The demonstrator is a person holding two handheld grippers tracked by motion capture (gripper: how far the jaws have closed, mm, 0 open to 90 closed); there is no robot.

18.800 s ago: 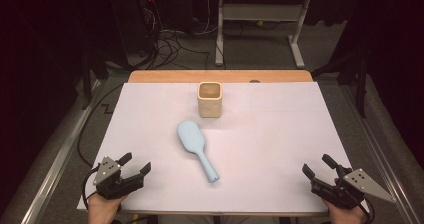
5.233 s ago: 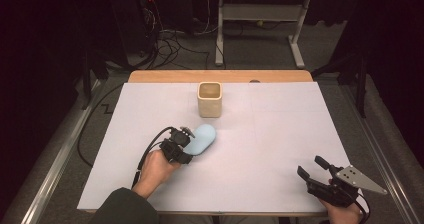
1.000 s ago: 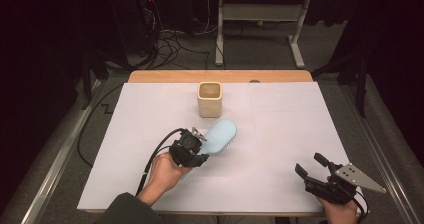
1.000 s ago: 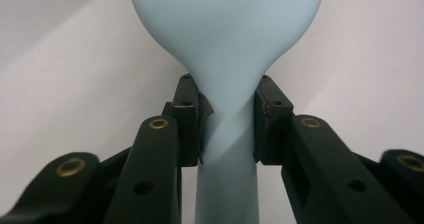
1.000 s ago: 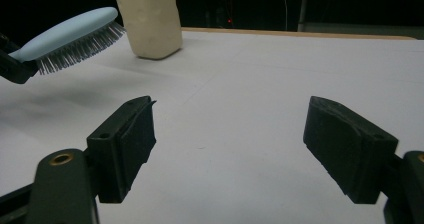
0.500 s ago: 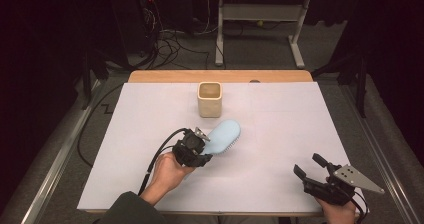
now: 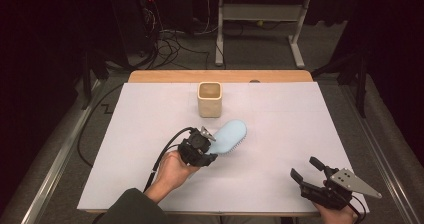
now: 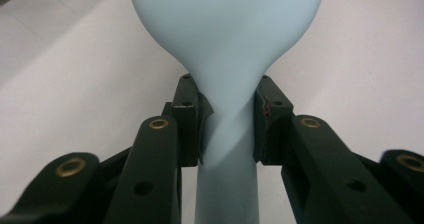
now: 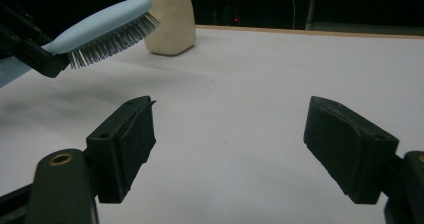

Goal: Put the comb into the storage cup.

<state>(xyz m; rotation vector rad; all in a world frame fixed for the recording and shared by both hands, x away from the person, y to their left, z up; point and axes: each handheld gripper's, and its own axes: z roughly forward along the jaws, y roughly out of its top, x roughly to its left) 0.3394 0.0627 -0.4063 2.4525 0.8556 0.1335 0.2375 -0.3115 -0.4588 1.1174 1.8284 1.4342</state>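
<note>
A light blue hairbrush [image 7: 228, 137] hangs above the white table cover, bristles facing down, its head pointing toward the beige square cup [image 7: 209, 99]. My left gripper [image 7: 206, 143] is shut on the brush's neck; in the left gripper view the pads [image 8: 192, 124] press the blue hairbrush [image 8: 225, 44] from both sides where head meets handle. In the right gripper view the hairbrush [image 9: 102, 29] is tilted up with its bristles showing, in front of the cup [image 9: 167, 19]. My right gripper [image 7: 306, 170] rests at the table's near right corner, open, nothing between its jaws.
The white table cover [image 7: 300, 129] lies over a wooden tabletop whose far edge [image 7: 220, 76] shows. Cables and a desk frame [image 7: 260, 34] stand on the floor beyond. Metal rails [image 7: 60, 149] run along both sides of the table.
Over the last second the brush and left gripper have hardly shifted. Long before, the brush lay flat mid-table with both grippers at the near corners; the left has since taken hold and lifted it.
</note>
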